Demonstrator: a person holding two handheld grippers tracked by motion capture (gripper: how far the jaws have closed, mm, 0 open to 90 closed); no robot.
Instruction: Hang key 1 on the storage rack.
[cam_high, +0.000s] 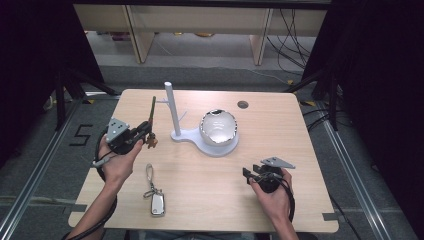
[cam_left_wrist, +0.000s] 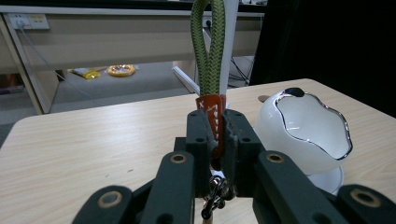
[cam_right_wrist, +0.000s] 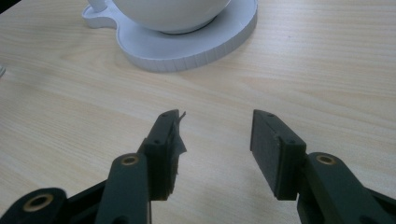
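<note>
A light wooden table (cam_high: 210, 170) carries a white stand (cam_high: 212, 144) whose flat base holds a white bowl (cam_high: 218, 126) with a wavy silver rim, while a thin upright post (cam_high: 171, 107) with a short side peg rises from the base's left end. The left gripper (cam_high: 143, 131), held above the table's left side, has its jaws closed on the orange tab (cam_left_wrist: 211, 112) of a green braided lanyard (cam_left_wrist: 208, 49), whose loop stands upright just left of the post; small metal hardware (cam_left_wrist: 214, 192) hangs below the jaws. In the left gripper view the post stands directly behind the loop and the bowl sits to its right. The right gripper (cam_high: 249, 173) rests low near the table's front right, jaws open and empty, pointing toward the stand's base. A silver key fob (cam_high: 157, 203) on a ring and strap lies flat near the front edge, between the two hands.
</note>
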